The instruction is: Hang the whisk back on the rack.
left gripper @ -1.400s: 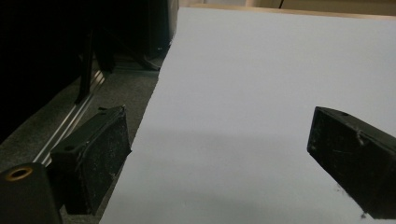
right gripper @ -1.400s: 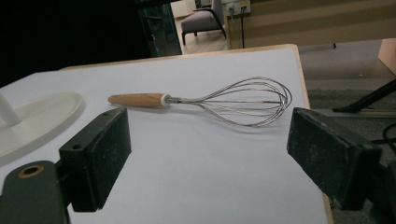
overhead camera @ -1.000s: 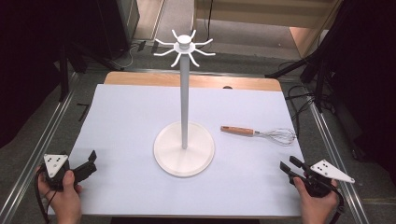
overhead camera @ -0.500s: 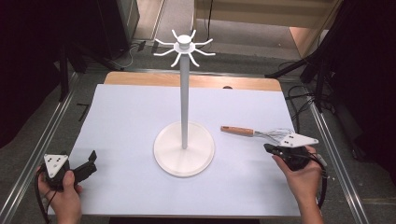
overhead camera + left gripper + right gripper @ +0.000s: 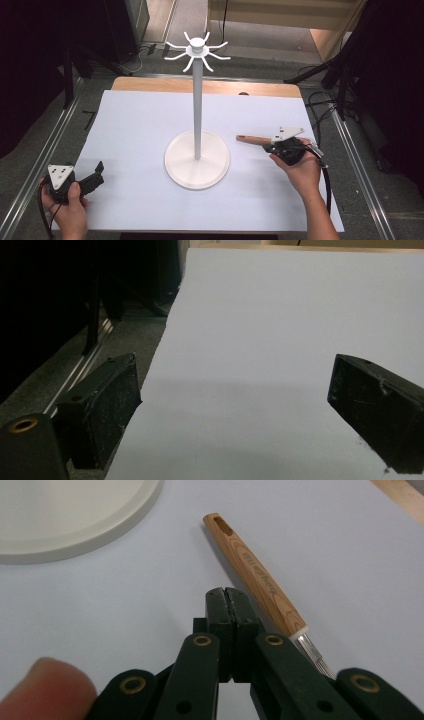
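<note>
My right gripper (image 5: 231, 592) has its jaws pressed together just beside the whisk's wooden handle (image 5: 252, 571); my left gripper (image 5: 235, 410) sits spread wide.

A tall white hook stand (image 5: 197, 155) rises from a pale sheet (image 5: 140, 130) covering a wooden table (image 5: 150, 85), a wooden-handled whisk (image 5: 252, 570) lying just beside its base.

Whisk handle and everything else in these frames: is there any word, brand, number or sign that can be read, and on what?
Whisk handle: a short line of dark print runs along the wood in the right gripper view, too blurred to read.
White stand, white table cover, both grippers: no text or signs seen.
</note>
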`<action>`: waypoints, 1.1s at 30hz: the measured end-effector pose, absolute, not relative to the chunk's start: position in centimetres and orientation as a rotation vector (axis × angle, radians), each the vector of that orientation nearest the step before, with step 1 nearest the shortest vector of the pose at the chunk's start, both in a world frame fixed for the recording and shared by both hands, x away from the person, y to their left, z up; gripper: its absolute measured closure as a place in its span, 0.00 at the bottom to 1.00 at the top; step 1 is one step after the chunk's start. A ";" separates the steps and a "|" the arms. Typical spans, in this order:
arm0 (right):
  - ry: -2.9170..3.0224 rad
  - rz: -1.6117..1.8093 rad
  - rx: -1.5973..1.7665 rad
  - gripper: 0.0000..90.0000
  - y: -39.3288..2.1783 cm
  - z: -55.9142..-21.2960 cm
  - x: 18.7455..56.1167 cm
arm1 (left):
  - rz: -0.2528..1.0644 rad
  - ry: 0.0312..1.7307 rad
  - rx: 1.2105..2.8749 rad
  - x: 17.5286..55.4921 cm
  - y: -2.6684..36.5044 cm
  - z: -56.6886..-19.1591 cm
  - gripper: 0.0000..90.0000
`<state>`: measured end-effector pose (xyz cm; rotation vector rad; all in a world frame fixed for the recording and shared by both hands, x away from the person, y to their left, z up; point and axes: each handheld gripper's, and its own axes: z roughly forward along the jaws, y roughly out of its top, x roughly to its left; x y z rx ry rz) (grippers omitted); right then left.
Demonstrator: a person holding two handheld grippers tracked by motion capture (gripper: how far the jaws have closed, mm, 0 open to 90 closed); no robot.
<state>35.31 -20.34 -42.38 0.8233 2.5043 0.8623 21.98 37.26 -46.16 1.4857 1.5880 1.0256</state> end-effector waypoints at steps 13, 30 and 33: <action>2.645 0.711 0.748 1.00 -16.5 -43.2 38.3 | 1.017 1.593 1.494 22.1 37.3 -46.2 0.08; 2.683 0.585 0.747 1.00 -13.6 -45.0 42.2 | 1.000 1.602 1.492 22.2 37.4 -46.2 0.08; 2.684 0.595 0.745 1.00 -13.7 -44.9 42.3 | 0.999 1.603 1.491 22.2 37.4 -46.2 0.08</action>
